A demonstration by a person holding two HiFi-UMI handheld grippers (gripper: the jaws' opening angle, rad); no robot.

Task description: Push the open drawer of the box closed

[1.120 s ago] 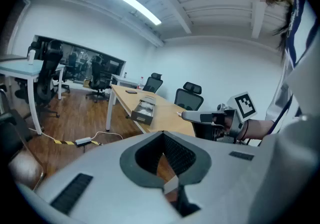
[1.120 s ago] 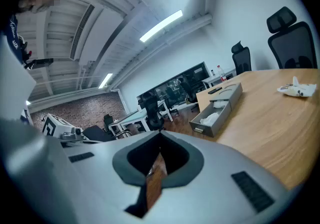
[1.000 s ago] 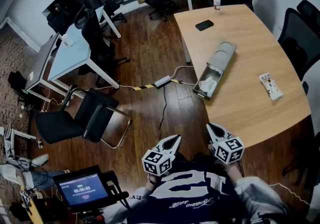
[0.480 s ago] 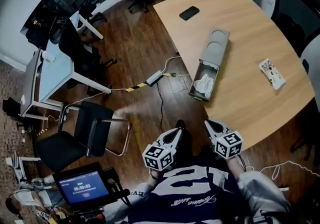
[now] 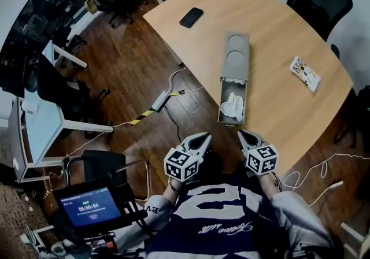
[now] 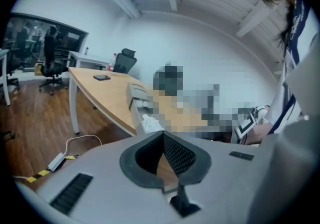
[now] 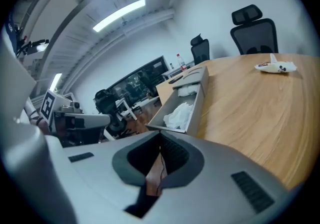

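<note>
Left hand-held gripper (image 5: pixel 204 136) and right hand-held gripper (image 5: pixel 242 133) pressed together, empty, short of open drawer (image 5: pixel 230 122). Risk judged: unbraced box (image 5: pixel 236 58) slid across table (image 5: pixel 277 96) when pushed; crumpled tissue (image 5: pixel 232 104) jammed.

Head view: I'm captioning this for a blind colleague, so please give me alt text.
A long grey box lies on a light wooden table, its drawer open toward the person, with crumpled white material inside. The left gripper and right gripper, both shut and empty, point toward the drawer without touching it.
</note>
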